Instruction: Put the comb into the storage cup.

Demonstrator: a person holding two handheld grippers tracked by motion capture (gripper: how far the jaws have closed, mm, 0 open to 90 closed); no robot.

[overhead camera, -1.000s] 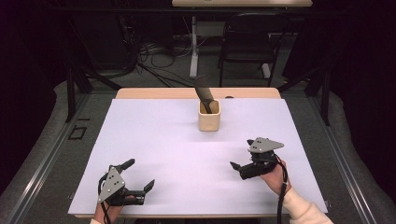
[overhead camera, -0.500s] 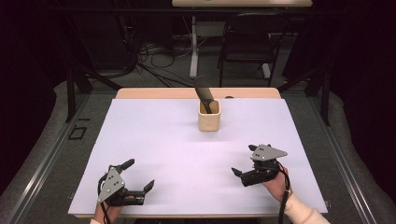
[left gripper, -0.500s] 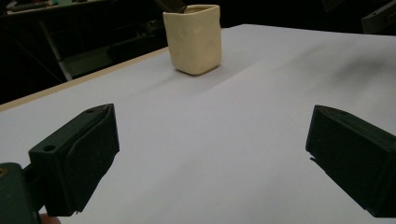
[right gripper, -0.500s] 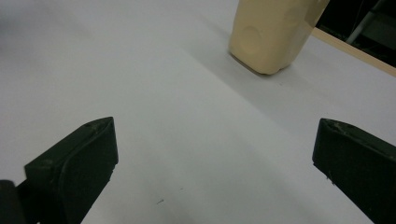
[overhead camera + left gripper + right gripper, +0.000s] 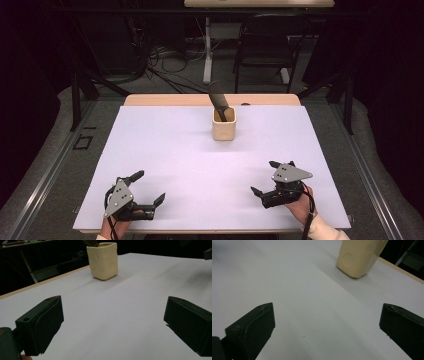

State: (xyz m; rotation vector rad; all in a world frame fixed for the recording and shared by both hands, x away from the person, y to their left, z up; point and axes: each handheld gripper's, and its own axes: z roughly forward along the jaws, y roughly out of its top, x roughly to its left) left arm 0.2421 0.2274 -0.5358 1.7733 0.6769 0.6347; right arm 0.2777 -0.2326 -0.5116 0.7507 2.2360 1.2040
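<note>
High view: a cream square cup (image 5: 223,127) stands upright on the white table sheet (image 5: 170,150), at the far centre, close to the far edge. A dark flat tool (image 5: 219,97) stands in the cup and leans toward the far left, its upper end well above the rim (its exact type cannot be told). The left gripper (image 5: 149,188) is at the near left corner of the sheet, held by a hand at the near edge; its jaws are spread wide with nothing between them. The right gripper (image 5: 265,177) is at the near right, a grey three-cornered plate on top, jaws likewise spread and empty. Both grippers are well apart from the cup.

Left gripper view: the two black jaws stand far apart over bare sheet. The cup (image 5: 103,260) is ahead, far off, left of centre, the tool's lower part (image 5: 91,242) showing at its rim.

Right gripper view: jaws far apart, bare sheet between. The cup (image 5: 358,257) is ahead at the upper right, its top cut off.
</note>
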